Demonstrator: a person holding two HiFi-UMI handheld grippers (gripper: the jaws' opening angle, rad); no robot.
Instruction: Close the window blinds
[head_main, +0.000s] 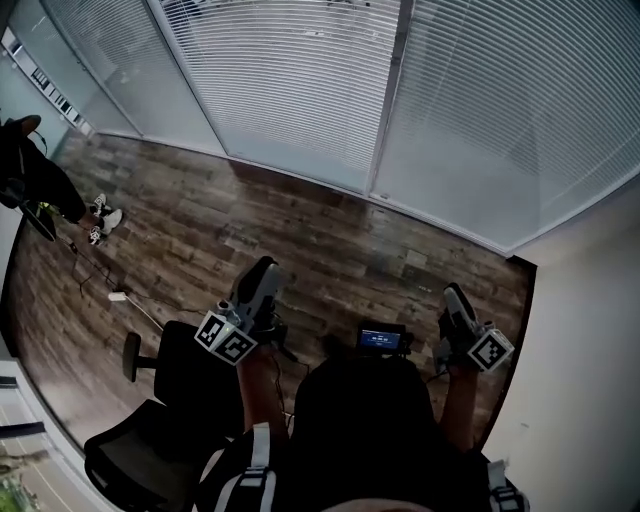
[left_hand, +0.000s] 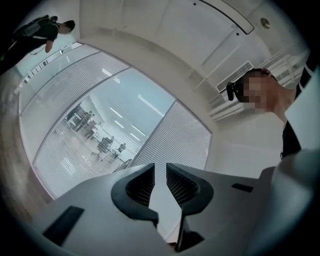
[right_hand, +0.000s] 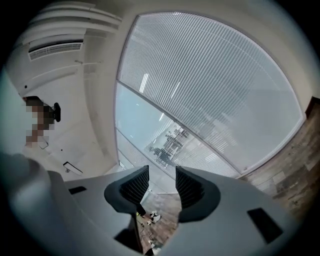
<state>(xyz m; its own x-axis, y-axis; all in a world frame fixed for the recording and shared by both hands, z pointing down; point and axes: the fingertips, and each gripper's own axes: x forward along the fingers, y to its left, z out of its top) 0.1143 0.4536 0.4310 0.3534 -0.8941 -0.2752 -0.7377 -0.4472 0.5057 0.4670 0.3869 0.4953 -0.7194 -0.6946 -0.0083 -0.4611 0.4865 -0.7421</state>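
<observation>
Wood floor runs to the far glass wall, where the window blinds hang straight down in tall panels, slats lying left to right, well apart from my tools. I hold the left gripper and right gripper near my body, both tipped up at that wall, jaws slightly spread with nothing between. Only the head view shows the office chair near left. Only the gripper views show a middle pane see-through to an office beyond.
</observation>
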